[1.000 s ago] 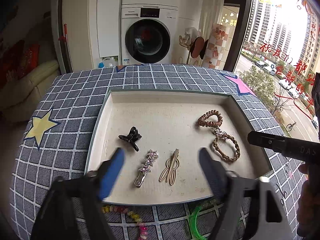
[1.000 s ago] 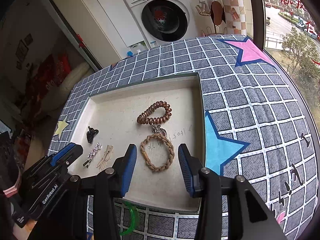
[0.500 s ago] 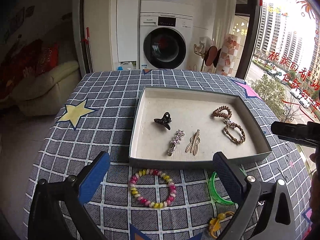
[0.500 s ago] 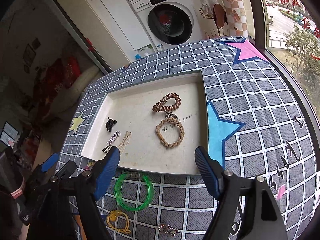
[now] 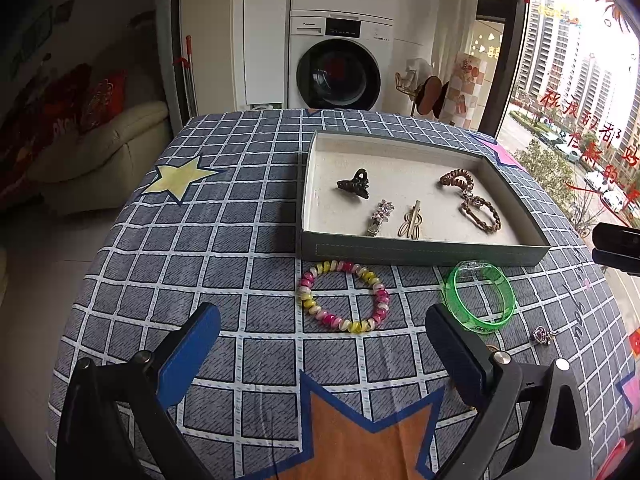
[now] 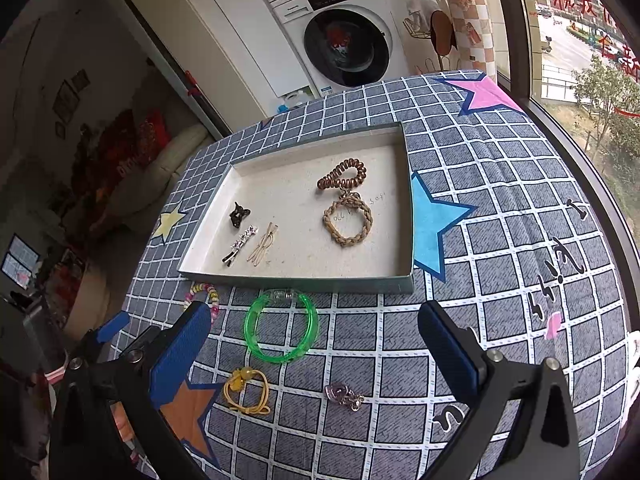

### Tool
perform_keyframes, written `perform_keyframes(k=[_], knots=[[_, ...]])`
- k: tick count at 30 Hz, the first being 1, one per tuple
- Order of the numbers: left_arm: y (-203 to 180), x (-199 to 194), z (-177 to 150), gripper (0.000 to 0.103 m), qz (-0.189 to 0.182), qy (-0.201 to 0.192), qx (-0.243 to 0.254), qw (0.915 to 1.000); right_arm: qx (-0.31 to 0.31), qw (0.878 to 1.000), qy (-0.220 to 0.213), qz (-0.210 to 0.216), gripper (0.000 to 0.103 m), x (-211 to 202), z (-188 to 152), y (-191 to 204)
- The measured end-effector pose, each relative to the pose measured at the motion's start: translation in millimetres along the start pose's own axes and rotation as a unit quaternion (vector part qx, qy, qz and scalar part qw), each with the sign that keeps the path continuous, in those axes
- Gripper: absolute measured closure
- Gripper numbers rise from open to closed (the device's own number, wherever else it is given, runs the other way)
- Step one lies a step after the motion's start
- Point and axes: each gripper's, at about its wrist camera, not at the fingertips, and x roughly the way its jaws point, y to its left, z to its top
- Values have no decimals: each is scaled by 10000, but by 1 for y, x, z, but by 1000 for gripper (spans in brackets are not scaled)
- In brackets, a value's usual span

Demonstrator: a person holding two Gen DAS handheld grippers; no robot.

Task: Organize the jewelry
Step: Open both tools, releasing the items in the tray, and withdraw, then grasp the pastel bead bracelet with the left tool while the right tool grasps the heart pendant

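A shallow grey tray [image 5: 424,250] on the checked tablecloth holds a black claw clip [image 5: 354,184], a star clip [image 5: 380,216], a gold clip [image 5: 412,222], a coil hair tie [image 5: 458,180] and a braided tie [image 6: 348,222]. In front of the tray lie a beaded bracelet [image 5: 344,296], a green bangle [image 6: 282,328], a yellow hair tie [image 6: 246,392] and a silver charm [image 6: 342,396]. My left gripper [image 5: 320,320] hangs open above the bracelet, empty. The jaws of my right gripper [image 6: 314,312] are opening wide above the bangle, holding nothing.
The table's rounded edge drops off at the left toward a cream sofa [image 5: 100,148]. A washing machine [image 5: 340,68] stands behind the table and a large window [image 6: 580,40] runs along the right. Bare cloth lies right of the tray.
Both grippers have drawn back from over the tray to the near side of the table. The right jaws have spread much wider. The loose bracelet, bangle and charm have come into view.
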Motion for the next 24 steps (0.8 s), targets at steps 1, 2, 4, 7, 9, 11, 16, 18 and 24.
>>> perform_keyframes(k=[1,2,4,7,9,11,16,18,24], knots=[[1,1,-2,0,5,37,-2,10000,-41,10000,58,-52,0,0,-4,1],[1,2,-5,0,16,76,-1,10000,-81,9999,107,-88,0,1,-9,1],[3,5,-11,0,63,149,-11,9999,-164,9995,179,-182,0,3,-20,2],[6,9,-17,0,111,263,-127,9995,-281,9984,308,-376,0,6,-37,3],[10,13,-19,0,120,358,-277,9989,-315,9976,388,-470,0,9,-48,1],[14,16,-21,0,135,433,-446,9980,-303,9972,448,-525,0,11,-56,-2],[22,21,-21,0,131,511,-761,9957,-340,9958,533,-666,0,14,-71,-5],[22,23,-21,0,134,530,-813,9952,-380,9952,564,-710,0,17,-74,-5],[19,34,-15,0,105,626,-857,9943,-480,9937,606,-808,0,22,-79,-1]])
